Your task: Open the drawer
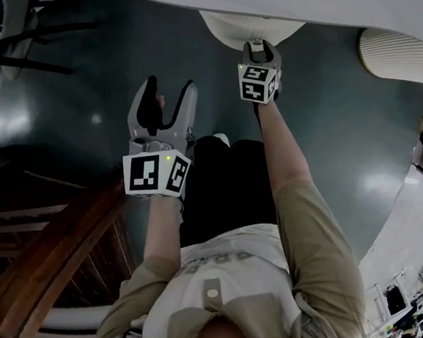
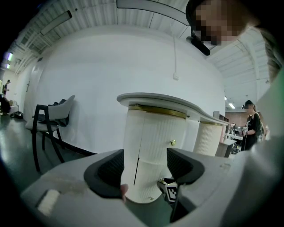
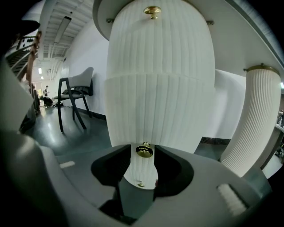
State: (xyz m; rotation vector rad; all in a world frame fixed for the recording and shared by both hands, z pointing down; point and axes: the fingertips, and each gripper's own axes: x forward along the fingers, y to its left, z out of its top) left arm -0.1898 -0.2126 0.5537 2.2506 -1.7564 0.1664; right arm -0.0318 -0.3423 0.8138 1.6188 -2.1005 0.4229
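- Right gripper view: the small round gold metal knob (image 3: 144, 150) of the white ribbed drawer (image 3: 155, 111) is seen between the tips of the right gripper (image 3: 143, 157), whose jaws are apart and not yet pinched on it.
- The left gripper (image 2: 145, 155) is held open, empty and farther back.

Dim from above, bright up close.
We found the head view dark, with pale glare spots on the floor (image 1: 96, 118). Both gripper views were evenly lit by ceiling strip lights (image 3: 62, 24), bent by the wide lens, black at the corners, and soft on the nearest fingers (image 3: 111, 170).
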